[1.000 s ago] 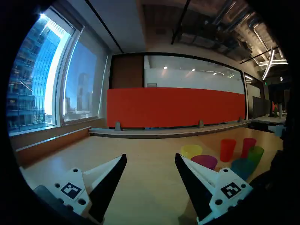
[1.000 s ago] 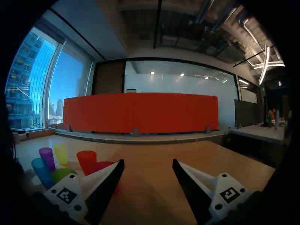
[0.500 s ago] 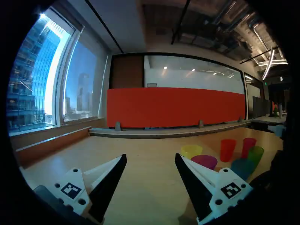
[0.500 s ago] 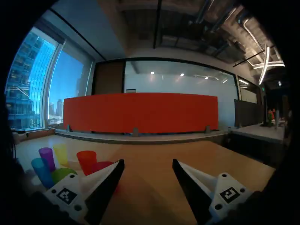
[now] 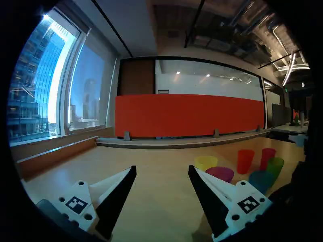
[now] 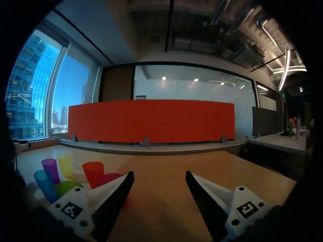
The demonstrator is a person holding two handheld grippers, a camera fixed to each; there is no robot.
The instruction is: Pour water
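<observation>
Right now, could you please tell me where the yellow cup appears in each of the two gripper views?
Left gripper view: the yellow cup stands right of centre, to the left of the red cup.
Right gripper view: the yellow cup is at the lower left, just right of the purple cup.
Shared landmark: the long orange partition across the background.

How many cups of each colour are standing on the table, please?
Yellow cup: 1
Red cup: 1
Pink cup: 1
Purple cup: 1
Green cup: 1
Blue cup: 1
Total: 6 cups
</observation>
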